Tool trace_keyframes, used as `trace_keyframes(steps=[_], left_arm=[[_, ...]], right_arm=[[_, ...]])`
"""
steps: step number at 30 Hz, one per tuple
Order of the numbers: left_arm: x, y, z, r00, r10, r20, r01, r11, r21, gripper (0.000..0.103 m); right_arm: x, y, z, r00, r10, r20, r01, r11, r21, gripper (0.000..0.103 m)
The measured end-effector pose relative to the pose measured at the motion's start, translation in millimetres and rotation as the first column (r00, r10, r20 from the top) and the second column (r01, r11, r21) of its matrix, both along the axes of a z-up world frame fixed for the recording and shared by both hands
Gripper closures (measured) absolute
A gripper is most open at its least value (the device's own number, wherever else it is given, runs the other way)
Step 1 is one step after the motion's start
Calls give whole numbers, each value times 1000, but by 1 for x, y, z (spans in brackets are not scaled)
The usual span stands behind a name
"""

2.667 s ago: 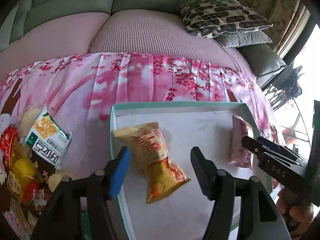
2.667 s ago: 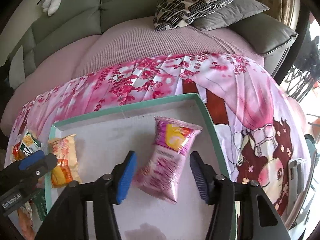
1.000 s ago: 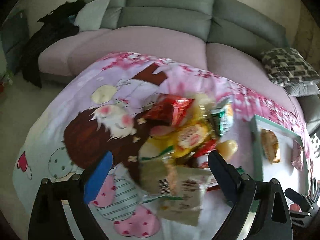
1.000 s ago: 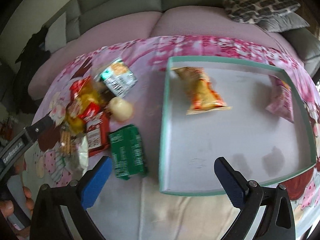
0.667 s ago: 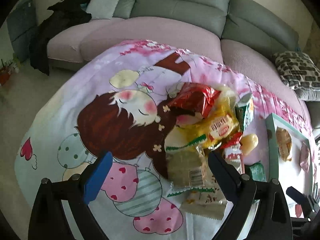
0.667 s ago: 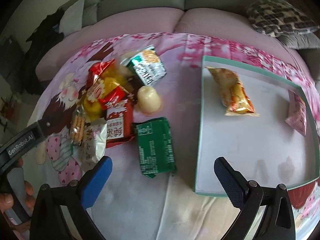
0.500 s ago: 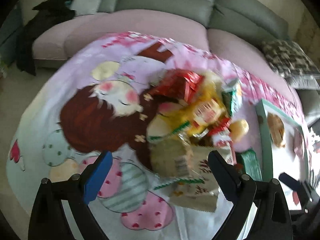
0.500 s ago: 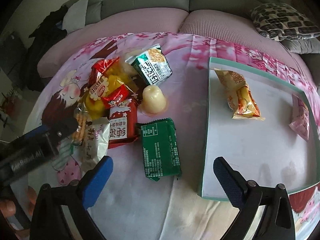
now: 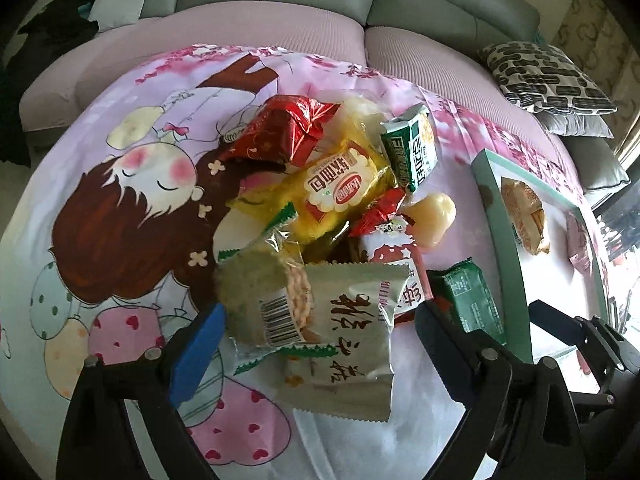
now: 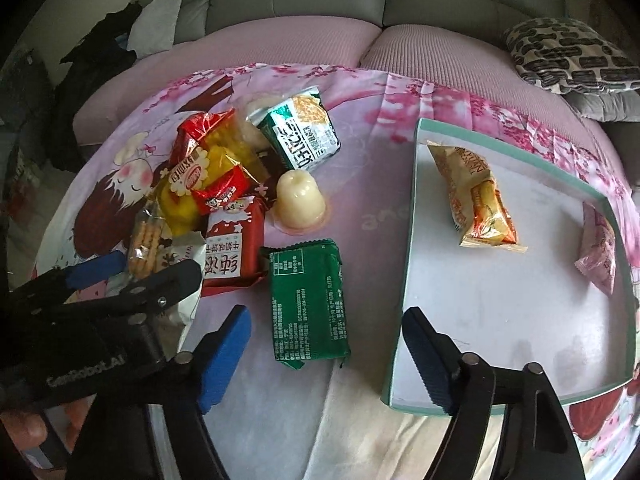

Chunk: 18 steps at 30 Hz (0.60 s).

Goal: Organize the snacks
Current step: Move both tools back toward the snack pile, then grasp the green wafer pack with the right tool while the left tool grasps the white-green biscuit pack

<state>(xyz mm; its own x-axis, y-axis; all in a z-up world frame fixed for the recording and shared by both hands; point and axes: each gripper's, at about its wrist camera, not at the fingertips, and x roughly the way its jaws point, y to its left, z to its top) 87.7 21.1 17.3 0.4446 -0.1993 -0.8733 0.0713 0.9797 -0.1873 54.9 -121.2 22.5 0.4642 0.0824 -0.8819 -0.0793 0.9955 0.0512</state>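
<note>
- Now the right gripper (image 10: 324,360) stands apart around the green packet (image 10: 308,304), and its jaws have just been closing; the pads do not press it yet.
- For a good grasp, I think it should go lower and close on the two long sides of this flat packet, because a thin wrapper slips easily from the cloth (image 10: 360,160).
- Meanwhile the left gripper (image 9: 316,344) is wide apart over the white packet (image 9: 352,332) and the biscuit roll (image 9: 264,300) at the near edge of the snack pile (image 9: 332,188); it should take only one of them.
- Beside the pile, the tray (image 10: 408,240) on the counter already holds an orange packet (image 10: 476,200) and a pink packet (image 10: 600,252).
- Under the pile some snacks are covered, so I cannot count them.
- At the right the tray's far corner is cut off, and the left gripper hides part of the white packet in the right wrist view.
</note>
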Motion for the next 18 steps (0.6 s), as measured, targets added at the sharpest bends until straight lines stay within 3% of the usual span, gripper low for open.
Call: trace_keyframes(steps=[8,10,18], left_arm=[[2,1,-2,1000,0,-3,0,1000,-1,11],[2,0,-3,1000,-5,-5,5,1000,6,11],[2,-1,-5,1000,-4,-11,4,1000,27,11]], right_arm=[[-2,11,3,998,65,13,-65,998,-1,32],[-1,11,-1,998,69,0,-69,998,6,39],[5,10,-17,997,66,-38,-66,998,9,42]])
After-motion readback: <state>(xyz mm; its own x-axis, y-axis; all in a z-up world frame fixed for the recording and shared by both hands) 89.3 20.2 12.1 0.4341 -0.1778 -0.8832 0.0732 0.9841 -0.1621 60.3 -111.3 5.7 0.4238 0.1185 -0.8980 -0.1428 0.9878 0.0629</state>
